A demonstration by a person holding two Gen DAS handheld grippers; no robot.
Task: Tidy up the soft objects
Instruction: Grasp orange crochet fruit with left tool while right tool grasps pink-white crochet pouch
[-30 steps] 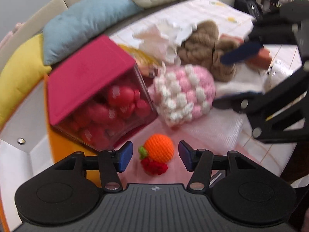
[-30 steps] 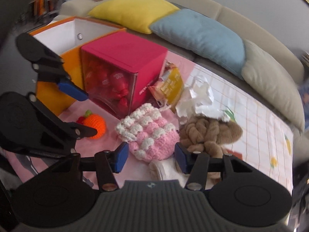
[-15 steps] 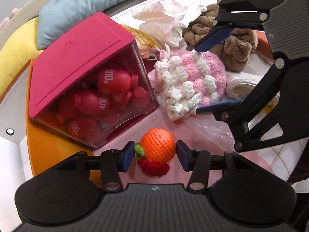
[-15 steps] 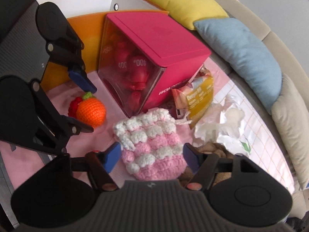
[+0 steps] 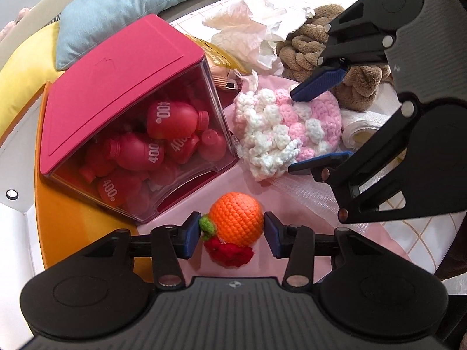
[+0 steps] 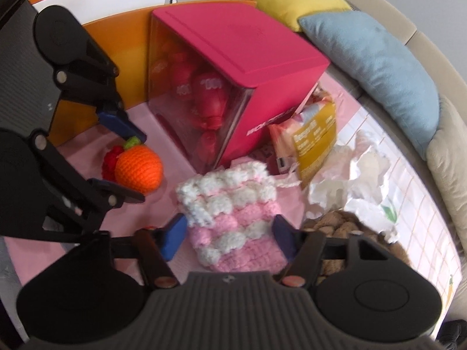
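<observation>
An orange crocheted ball (image 5: 238, 218) with a green leaf and a red crocheted piece (image 5: 229, 252) lies on pink cloth. My left gripper (image 5: 232, 234) is open with its blue pads on either side of the ball, close to it. A pink and white crocheted pouch (image 6: 233, 221) lies further right. My right gripper (image 6: 229, 237) is open with its pads straddling the pouch. The pouch (image 5: 284, 131) and the right gripper (image 5: 318, 121) also show in the left wrist view; the ball (image 6: 138, 167) and left gripper (image 6: 128, 164) show in the right wrist view.
A clear box with a magenta lid (image 5: 122, 99) holds red bottles, against an orange and white bin (image 5: 58, 224). A yellow snack packet (image 6: 313, 138), crumpled white paper (image 5: 254, 29), a brown knotted plush (image 5: 315, 55) and a rolled white towel (image 5: 362, 131) lie behind. Cushions (image 6: 370, 55) line the sofa.
Both grippers moved forward and down. The left pads now flank the orange ball; the right pads now flank the pink and white pouch. Both remain open.
</observation>
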